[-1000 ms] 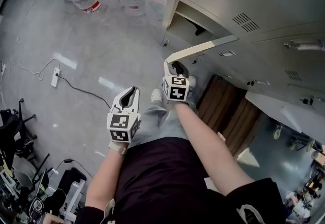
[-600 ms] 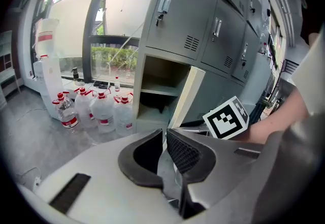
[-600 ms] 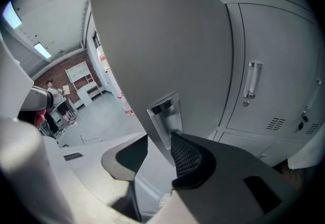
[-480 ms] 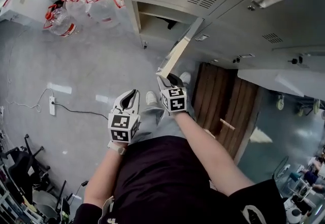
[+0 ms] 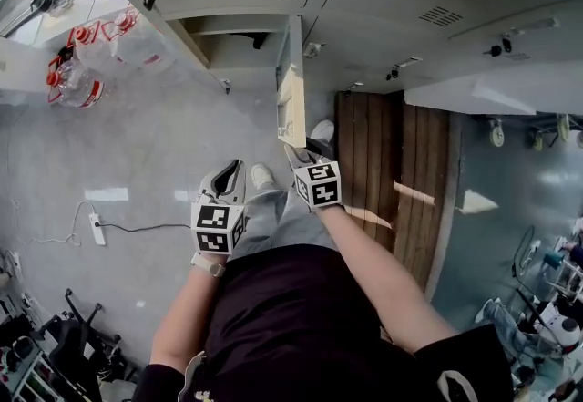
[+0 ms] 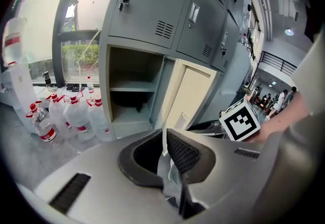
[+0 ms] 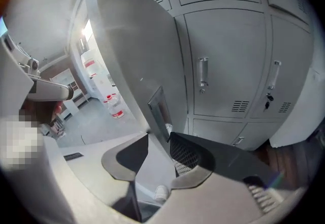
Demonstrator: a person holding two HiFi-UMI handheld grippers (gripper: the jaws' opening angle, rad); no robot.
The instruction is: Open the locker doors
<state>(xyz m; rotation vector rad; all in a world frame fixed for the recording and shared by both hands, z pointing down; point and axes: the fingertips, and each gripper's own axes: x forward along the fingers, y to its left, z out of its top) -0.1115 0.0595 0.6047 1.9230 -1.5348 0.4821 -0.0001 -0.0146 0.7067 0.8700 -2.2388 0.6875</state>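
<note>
The grey locker bank fills the top of the head view. One low locker door [image 5: 291, 92] stands swung out edge-on, cream on its inside, and leaves its compartment [image 5: 224, 26] showing. My right gripper [image 5: 300, 150] is shut on that door's free edge. In the right gripper view the door [image 7: 132, 55] runs between the jaws [image 7: 160, 139], next to its handle plate [image 7: 159, 110]. My left gripper [image 5: 233, 172] hangs to the left of the door, apart from it, shut on nothing [image 6: 163, 140]. From there I see the open compartment [image 6: 129, 97] and the door's inside [image 6: 191, 97].
Several large water bottles [image 5: 80, 79] stand on the floor left of the lockers. A wooden pallet [image 5: 392, 163] lies to the right of the open door. A power strip [image 5: 97, 229] with its cable lies at left. Closed lockers with handles [image 7: 202, 72] stand beyond the door.
The door has swung further out from the locker with my right gripper on its edge. Both grippers have shifted sideways, and the lockers have turned in the head view.
</note>
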